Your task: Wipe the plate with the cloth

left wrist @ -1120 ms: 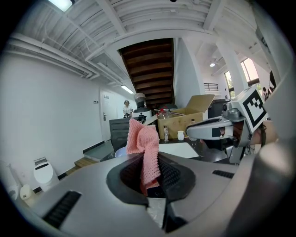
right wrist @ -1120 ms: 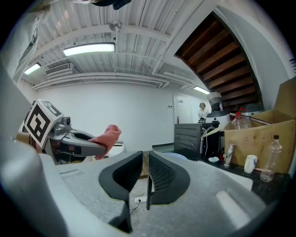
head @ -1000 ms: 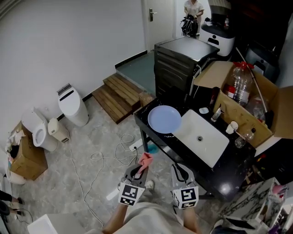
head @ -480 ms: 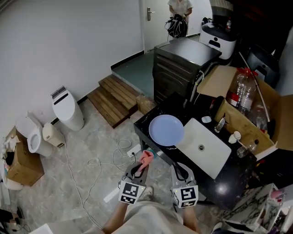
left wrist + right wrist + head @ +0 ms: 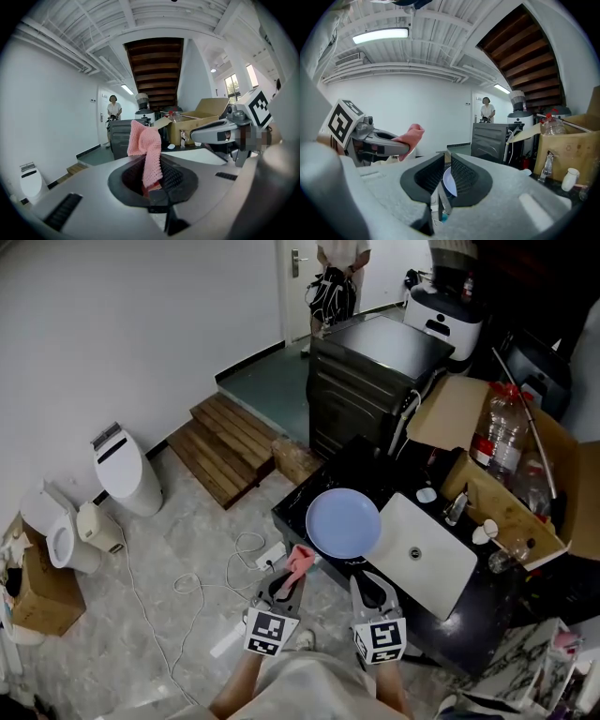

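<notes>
A round light-blue plate (image 5: 343, 524) lies on the black table (image 5: 300, 493) at its near corner, beside a white sink basin (image 5: 427, 542). My left gripper (image 5: 292, 576) is shut on a pink cloth (image 5: 300, 562), held short of the table over the floor. In the left gripper view the cloth (image 5: 146, 147) stands up from the shut jaws (image 5: 152, 185). My right gripper (image 5: 364, 577) hovers just in front of the plate's near rim. Its jaws (image 5: 446, 180) stand a narrow gap apart, and a sliver of the plate (image 5: 450, 183) shows through.
A cardboard box (image 5: 511, 474) with bottles sits at the table's far right. A dark metal cabinet (image 5: 370, 381) stands behind the table, with wooden steps (image 5: 230, 446) to its left. Cables (image 5: 234, 563) trail across the floor. A person (image 5: 335, 268) stands at the doorway.
The view has closed in on the table. The plate now lies much nearer my right gripper's tips. The cloth stays held in the left gripper.
</notes>
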A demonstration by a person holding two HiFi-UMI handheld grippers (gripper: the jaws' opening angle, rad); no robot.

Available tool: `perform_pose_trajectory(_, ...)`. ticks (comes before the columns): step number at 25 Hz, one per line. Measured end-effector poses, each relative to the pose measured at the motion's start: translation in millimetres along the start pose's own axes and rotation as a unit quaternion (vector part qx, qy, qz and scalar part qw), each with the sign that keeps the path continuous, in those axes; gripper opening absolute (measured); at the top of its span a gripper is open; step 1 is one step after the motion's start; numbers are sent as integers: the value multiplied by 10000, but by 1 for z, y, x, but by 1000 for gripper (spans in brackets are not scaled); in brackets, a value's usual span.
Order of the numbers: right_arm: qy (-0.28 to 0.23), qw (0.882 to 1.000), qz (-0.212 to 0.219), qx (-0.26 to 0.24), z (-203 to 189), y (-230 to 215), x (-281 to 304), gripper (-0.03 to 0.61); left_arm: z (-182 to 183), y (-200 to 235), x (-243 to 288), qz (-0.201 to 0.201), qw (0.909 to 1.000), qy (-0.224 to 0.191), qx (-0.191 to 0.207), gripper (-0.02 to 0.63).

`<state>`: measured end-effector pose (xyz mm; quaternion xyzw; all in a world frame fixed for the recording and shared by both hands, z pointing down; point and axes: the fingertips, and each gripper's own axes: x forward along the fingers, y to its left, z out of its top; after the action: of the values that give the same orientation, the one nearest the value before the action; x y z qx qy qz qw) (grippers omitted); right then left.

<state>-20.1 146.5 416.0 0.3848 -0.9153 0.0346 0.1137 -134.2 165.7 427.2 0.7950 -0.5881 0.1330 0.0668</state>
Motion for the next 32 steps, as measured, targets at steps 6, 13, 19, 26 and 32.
perform_pose_trajectory(6,35,9999,-100,-13,4,-8,29,48,3,21,23,-90,10000,-43,-5,34)
perform_pose_trajectory(13,66,9998,-173,-51,5,-13,56,48,-1,44,45,-173,9998,-10,-33,34)
perform_pose_trajectory(19,290,9989,-364,6,-5,-25,67,48,-9,51,64,-306,9995,77,-94,34)
perform_pose_trajectory(26,398,9983,-416,-21,-10,-43,77,48,-9,51,86,-377,9991,106,-132,34)
perform_pose_trajectory(32,475,9981,-388,85,-18,-64,96,48,-8,51,116,-456,9986,254,-71,34)
